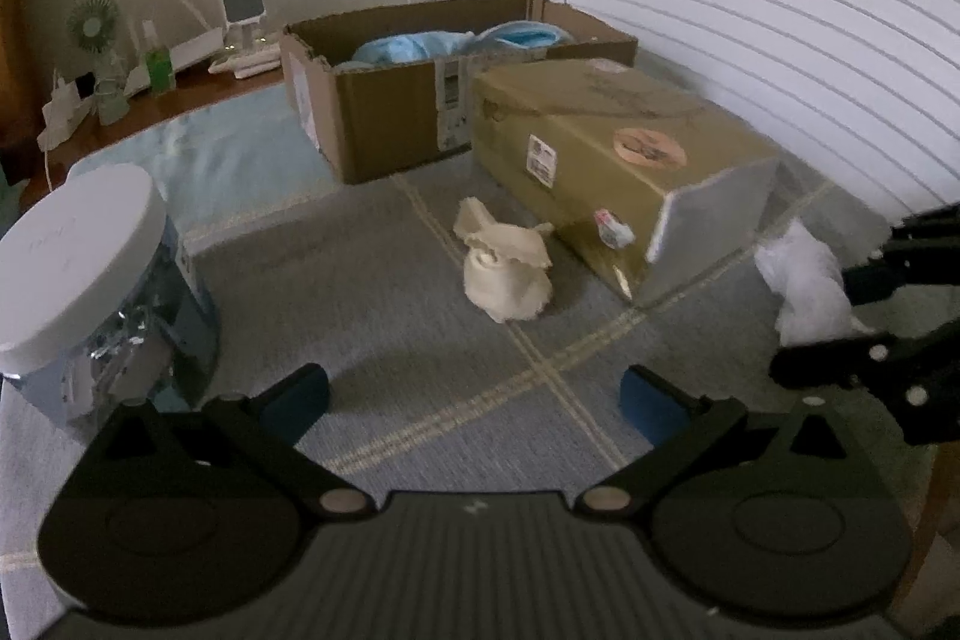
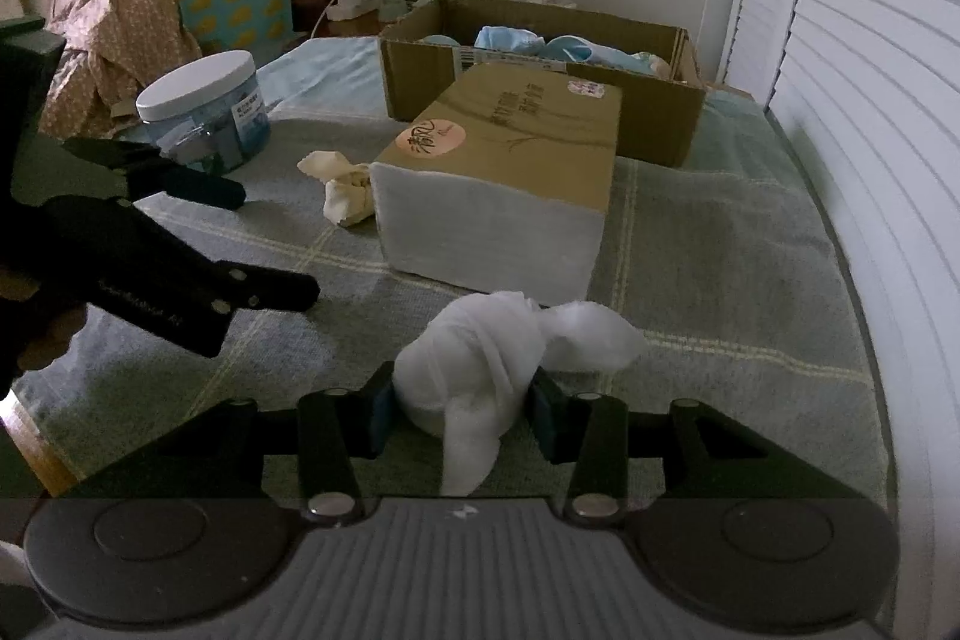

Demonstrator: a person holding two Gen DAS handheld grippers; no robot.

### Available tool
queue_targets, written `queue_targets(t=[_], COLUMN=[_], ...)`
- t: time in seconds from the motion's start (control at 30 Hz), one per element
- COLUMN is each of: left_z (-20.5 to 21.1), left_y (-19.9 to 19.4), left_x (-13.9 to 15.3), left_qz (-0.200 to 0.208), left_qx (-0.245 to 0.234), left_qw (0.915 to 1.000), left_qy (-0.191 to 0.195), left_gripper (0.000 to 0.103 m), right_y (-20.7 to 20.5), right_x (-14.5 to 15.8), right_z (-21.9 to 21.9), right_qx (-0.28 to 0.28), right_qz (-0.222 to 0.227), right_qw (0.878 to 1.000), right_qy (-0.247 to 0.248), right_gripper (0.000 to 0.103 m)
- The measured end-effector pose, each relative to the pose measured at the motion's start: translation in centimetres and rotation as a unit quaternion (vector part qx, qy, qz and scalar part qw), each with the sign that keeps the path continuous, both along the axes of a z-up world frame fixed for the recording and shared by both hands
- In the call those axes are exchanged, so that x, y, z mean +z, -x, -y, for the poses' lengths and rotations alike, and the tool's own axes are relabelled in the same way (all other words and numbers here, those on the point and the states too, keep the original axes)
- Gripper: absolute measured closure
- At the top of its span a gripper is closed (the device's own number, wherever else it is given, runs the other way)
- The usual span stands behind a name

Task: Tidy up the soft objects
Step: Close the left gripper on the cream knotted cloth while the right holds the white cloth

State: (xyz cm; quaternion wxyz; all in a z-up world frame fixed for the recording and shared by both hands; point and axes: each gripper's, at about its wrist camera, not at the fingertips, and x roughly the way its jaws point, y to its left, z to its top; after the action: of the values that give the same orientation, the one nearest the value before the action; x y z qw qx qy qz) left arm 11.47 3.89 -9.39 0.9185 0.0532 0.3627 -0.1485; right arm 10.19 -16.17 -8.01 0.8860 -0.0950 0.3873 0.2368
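Observation:
My right gripper [image 2: 462, 400] is shut on a white cloth bundle [image 2: 474, 358], its blue pads pressing both sides just above the checked bed cover [image 2: 720, 250]. The left wrist view shows that bundle [image 1: 807, 286] at the far right, between the right gripper's [image 1: 834, 319] black fingers. A cream cloth bundle [image 1: 507, 268] lies loose on the cover ahead of my left gripper [image 1: 474, 391], which is open with nothing between its pads. The cream bundle [image 2: 345, 190] rests beside a tissue pack. The left gripper [image 2: 264, 241] reaches in from the left.
A brown tissue pack [image 1: 618, 148] [image 2: 510, 148] lies mid-bed. Behind it stands an open cardboard box [image 1: 390, 124] [image 2: 420, 70] with blue soft items [image 1: 420, 43] inside. A white-lidded clear jar [image 1: 90, 280] [image 2: 204, 106] stands on the left. White louvred doors [image 2: 870, 100] line the right side.

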Motion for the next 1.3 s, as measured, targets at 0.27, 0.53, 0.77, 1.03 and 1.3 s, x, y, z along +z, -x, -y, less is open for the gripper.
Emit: queue_targets(t=[0.27,0.53,0.77,1.03,1.3], left_z=[-0.1,0.7,0.8,1.5,1.1], left_y=[-2.5,-3.0,-2.9,-3.0,-2.1], left_x=[-0.1,0.1,0.5,0.6,0.9], left_qz=[0.004,0.033,0.038,0.034,0.024], left_qx=[0.005,0.007,-0.019,-0.041,-0.04], left_qw=[1.0,0.999,0.999,0.9985,0.9989], left_qy=[-0.001,-0.029,-0.013,0.01,0.01], left_gripper=[0.0,0.001,0.038,0.072,0.074], right_y=[0.0,-0.1,-0.2,-0.2,-0.2], right_x=[0.0,0.0,0.0,-0.1,0.0], right_z=[0.1,0.1,0.1,0.0,-0.1], right_qx=[0.003,0.006,0.007,0.006,0.006], right_qz=[0.001,-0.001,-0.002,-0.002,-0.002], right_qw=[1.0,1.0,1.0,1.0,1.0], right_qy=[-0.002,-0.001,0.001,0.002,0.005], right_gripper=[0.052,0.052,0.051,0.051,0.051])
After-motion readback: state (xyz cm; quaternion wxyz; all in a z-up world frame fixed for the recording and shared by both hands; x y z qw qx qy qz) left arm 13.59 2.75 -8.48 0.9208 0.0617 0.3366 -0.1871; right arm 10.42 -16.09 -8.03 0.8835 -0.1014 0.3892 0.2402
